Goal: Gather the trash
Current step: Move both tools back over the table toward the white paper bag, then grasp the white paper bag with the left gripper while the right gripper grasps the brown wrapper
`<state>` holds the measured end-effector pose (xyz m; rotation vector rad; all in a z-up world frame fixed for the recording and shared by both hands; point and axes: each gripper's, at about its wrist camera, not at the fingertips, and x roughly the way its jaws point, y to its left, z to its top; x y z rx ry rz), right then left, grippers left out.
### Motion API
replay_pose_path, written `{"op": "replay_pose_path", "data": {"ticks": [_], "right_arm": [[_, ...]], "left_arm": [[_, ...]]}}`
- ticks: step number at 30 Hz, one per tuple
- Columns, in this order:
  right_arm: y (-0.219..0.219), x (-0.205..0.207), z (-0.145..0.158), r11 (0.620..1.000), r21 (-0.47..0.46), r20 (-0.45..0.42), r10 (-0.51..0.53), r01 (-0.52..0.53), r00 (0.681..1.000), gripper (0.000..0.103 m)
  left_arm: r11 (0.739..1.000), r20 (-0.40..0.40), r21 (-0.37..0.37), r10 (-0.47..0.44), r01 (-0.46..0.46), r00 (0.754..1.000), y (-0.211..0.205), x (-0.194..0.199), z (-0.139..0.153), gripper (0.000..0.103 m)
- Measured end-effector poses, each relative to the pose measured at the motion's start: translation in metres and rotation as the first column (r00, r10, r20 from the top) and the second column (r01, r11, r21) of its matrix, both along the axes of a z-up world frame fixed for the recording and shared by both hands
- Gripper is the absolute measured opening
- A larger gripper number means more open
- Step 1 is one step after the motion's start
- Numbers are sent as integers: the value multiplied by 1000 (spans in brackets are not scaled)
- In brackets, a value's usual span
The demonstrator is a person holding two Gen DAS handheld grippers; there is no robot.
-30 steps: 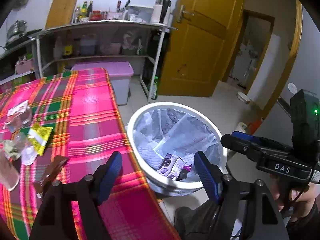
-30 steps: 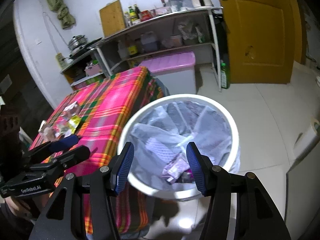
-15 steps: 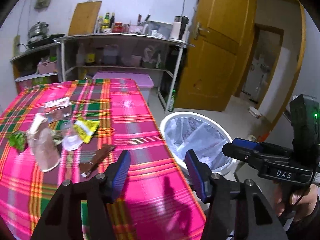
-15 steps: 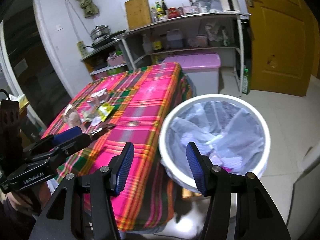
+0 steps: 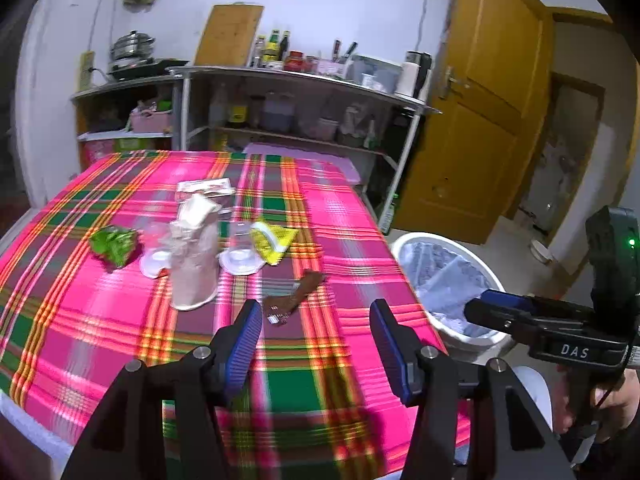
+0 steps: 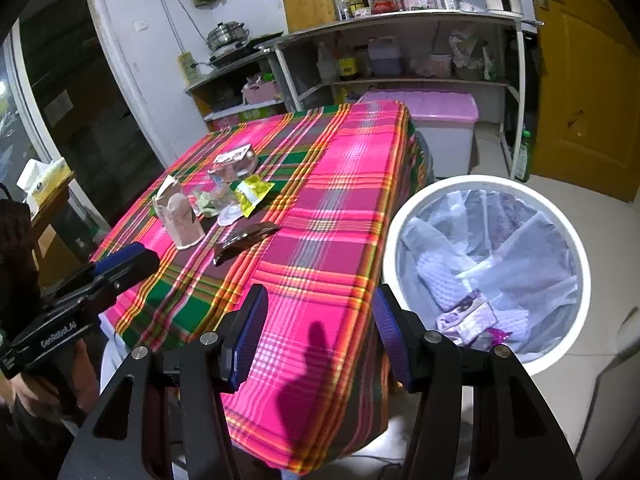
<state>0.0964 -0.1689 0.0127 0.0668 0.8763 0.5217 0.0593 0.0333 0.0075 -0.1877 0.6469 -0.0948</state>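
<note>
Trash lies in a cluster on the pink plaid table (image 5: pixel 340 208): a brown wrapper (image 5: pixel 294 294), a yellow packet (image 5: pixel 276 238), a crumpled green wrapper (image 5: pixel 114 244), a clear pinkish bag (image 5: pixel 194 256) and a flat white lid (image 5: pixel 240 258). My left gripper (image 5: pixel 314 332) hovers open over the table's near part, just short of the brown wrapper, with nothing between its fingers. My right gripper (image 6: pixel 318 320) is open and empty above the table's corner, beside the white lined bin (image 6: pixel 480 184). Purple wrappers (image 6: pixel 466 318) lie inside the bin.
The bin stands on the floor off the table's right edge (image 5: pixel 404 240). Behind are grey shelves (image 6: pixel 400 20) with bottles, a pink-lidded box (image 6: pixel 432 106) and a yellow door (image 6: pixel 580 80). A hand (image 5: pixel 616 400) holds the right gripper's handle.
Both grippers swung left, away from over the bin toward the table and its trash. The left gripper's jaws narrowed from wide open to a smaller gap; the right's stayed the same.
</note>
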Motion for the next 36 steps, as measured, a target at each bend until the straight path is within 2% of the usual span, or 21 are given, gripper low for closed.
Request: {"op": "replay_pose_path", "data": {"ticks": [8,16,27,36], "right_arm": [[21,4,-2,999,-13,-12,48,-49,999,55],[36,11,-2,997,-16,-18,72,-72,997,55],[46,24,-9,997,-26,-48,70,-71,996,55],[58,37,-13,997,-30,-60,75,-77,995,55]], "left_arm": [[996,-16,7,85,-85,996,31,1,-3,57],[991,-26,14,132,-131,991,56,15,-8,59],[992,-48,36,121,-119,992,67,52,-20,59],[994,-73,15,106,-106,992,71,76,-31,59]]}}
